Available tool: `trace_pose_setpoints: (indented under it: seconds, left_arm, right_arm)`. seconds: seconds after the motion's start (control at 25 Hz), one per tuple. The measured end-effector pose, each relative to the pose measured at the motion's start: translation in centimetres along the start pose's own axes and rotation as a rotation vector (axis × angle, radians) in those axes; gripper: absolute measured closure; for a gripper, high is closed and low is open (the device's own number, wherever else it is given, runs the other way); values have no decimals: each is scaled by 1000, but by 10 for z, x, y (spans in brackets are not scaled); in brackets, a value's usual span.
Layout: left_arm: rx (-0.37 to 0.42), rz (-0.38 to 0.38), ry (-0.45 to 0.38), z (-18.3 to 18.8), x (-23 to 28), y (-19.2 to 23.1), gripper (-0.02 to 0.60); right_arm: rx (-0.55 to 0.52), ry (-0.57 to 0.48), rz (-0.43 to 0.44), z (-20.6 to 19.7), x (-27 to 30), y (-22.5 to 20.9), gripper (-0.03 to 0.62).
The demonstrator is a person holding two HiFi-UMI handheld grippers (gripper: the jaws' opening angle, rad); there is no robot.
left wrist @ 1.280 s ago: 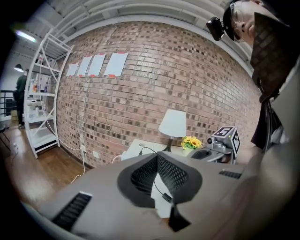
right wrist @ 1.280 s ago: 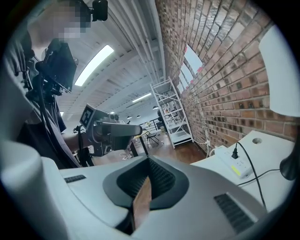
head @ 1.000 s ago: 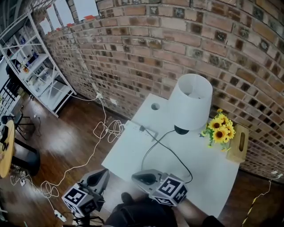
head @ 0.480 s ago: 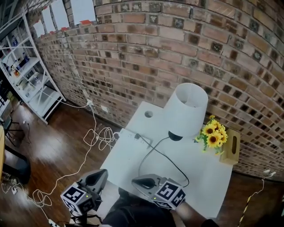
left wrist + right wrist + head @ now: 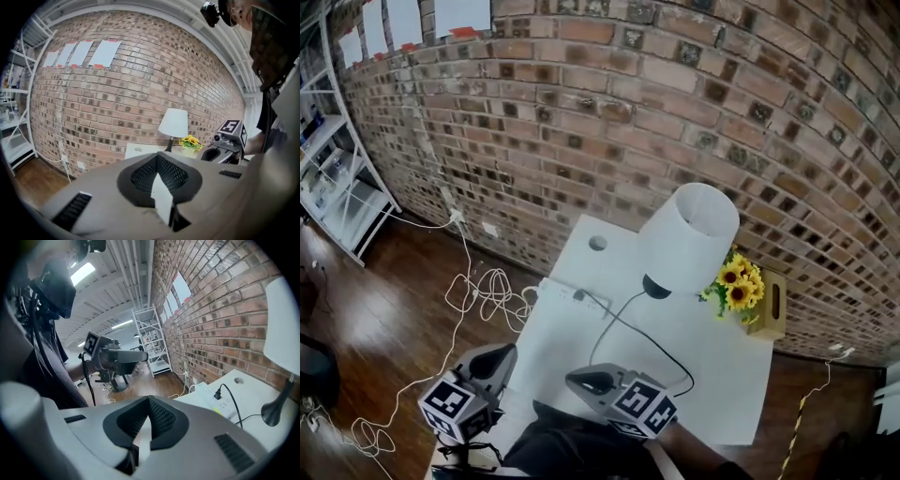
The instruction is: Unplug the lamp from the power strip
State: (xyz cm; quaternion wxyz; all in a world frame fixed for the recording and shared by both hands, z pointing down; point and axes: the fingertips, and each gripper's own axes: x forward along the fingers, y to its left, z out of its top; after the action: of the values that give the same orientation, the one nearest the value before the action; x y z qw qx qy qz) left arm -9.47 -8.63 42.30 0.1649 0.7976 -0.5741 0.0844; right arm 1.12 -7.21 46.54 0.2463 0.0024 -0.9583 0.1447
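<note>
Two things have changed over the last second: the head view has swung so that the metal shelving [image 5: 337,187] slides toward the left edge, and the white worktop [image 5: 712,366] now sits nearer the middle. Loose white cables [image 5: 483,292] lie on the wooden floor left of it. The left hand-held gripper [image 5: 495,358] hangs off the worktop's near left corner, jaws narrow and pressed together on nothing. Beyond it, the power strip [image 5: 555,292] lies along the worktop's left edge with the lamp's black plug [image 5: 579,297] seated in it. The cord [image 5: 628,323] loops back to the table lamp [image 5: 689,239]. The right hand-held gripper [image 5: 581,380] noses over the near edge, jaws likewise together and empty, well short of the plug. Sunflowers [image 5: 733,286] stand right of the lamp. The person seems to be squaring up to the strip. Unplugging has not begun, and a gripper's jaws must part before it can take the plug.
</note>
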Motion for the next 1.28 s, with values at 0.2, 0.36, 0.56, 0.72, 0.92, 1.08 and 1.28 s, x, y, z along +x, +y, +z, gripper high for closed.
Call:
trace_pose_setpoints:
  seconds: [0.2, 0.36, 0.56, 0.72, 0.92, 1.08, 1.28]
  left_arm:
    - [-27, -103, 53, 11, 24, 0, 558]
    - [-7, -200, 32, 20, 48, 1, 558]
    - [96, -236, 29, 20, 72, 20, 558]
    - [132, -232, 69, 15, 88, 33, 558]
    - [181, -262, 79, 11, 110, 35, 558]
    - [237, -256, 110, 10, 129, 35, 565]
    - [313, -249, 142, 6, 150, 28, 549]
  right_arm:
    - [10, 24, -60, 10, 13, -5, 591]
    - [54, 35, -163, 7, 12, -17, 591]
    - [101, 18, -262, 12, 14, -35, 591]
    - [121, 30, -292, 16, 20, -37, 591]
    - [120, 44, -316, 16, 25, -45, 591]
    - [135, 31, -340, 15, 29, -66, 591]
    - [142, 68, -336, -2, 40, -94, 591]
